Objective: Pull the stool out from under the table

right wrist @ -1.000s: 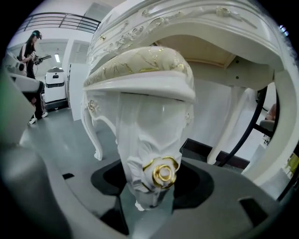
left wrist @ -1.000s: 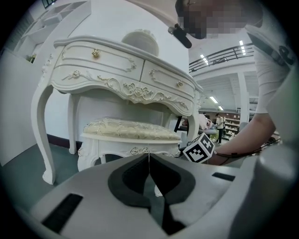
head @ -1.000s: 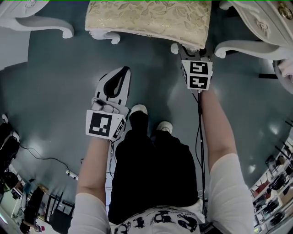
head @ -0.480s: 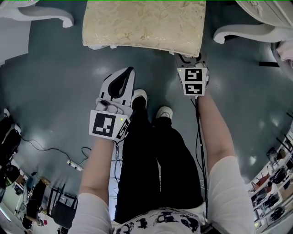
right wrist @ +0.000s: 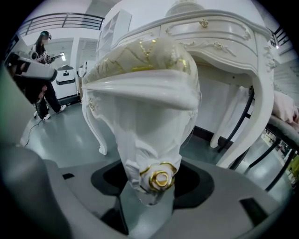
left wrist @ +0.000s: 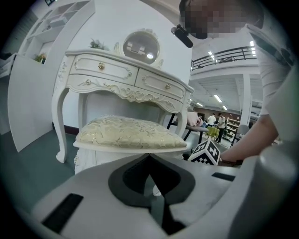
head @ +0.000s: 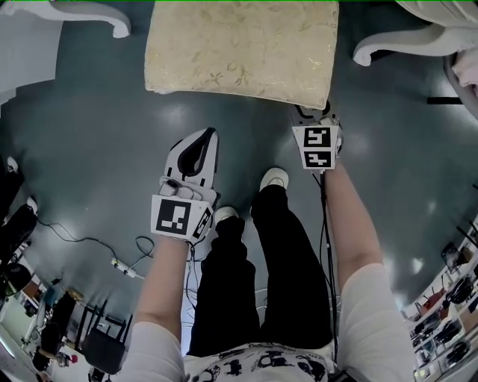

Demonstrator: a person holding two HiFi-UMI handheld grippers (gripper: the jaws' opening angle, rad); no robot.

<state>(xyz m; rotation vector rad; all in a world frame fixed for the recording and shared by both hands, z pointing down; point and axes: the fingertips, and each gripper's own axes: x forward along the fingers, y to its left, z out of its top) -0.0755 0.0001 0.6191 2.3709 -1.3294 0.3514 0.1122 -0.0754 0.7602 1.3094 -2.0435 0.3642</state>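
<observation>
The stool (head: 243, 48) has a cream patterned cushion and white carved legs; it stands on the grey floor in front of the white dressing table (left wrist: 126, 77). My right gripper (head: 314, 113) is at the stool's near right corner, shut on the stool leg (right wrist: 156, 154), just above its gold rose ornament (right wrist: 160, 178). My left gripper (head: 197, 143) hangs over bare floor, a short way in front of the stool's near edge. Its jaws are shut with nothing in them, and the stool (left wrist: 131, 133) fills the left gripper view ahead of them.
White curved table legs (head: 93, 10) (head: 403, 46) flank the stool at the top. The person's legs and white shoes (head: 274, 177) stand between the grippers. A cable and power strip (head: 122, 267) lie on the floor at lower left. Clutter lines both lower corners.
The stool has come toward the person with the right gripper holding its leg. More of the cushion shows, and the table legs have slid up and out of view. The feet stepped back.
</observation>
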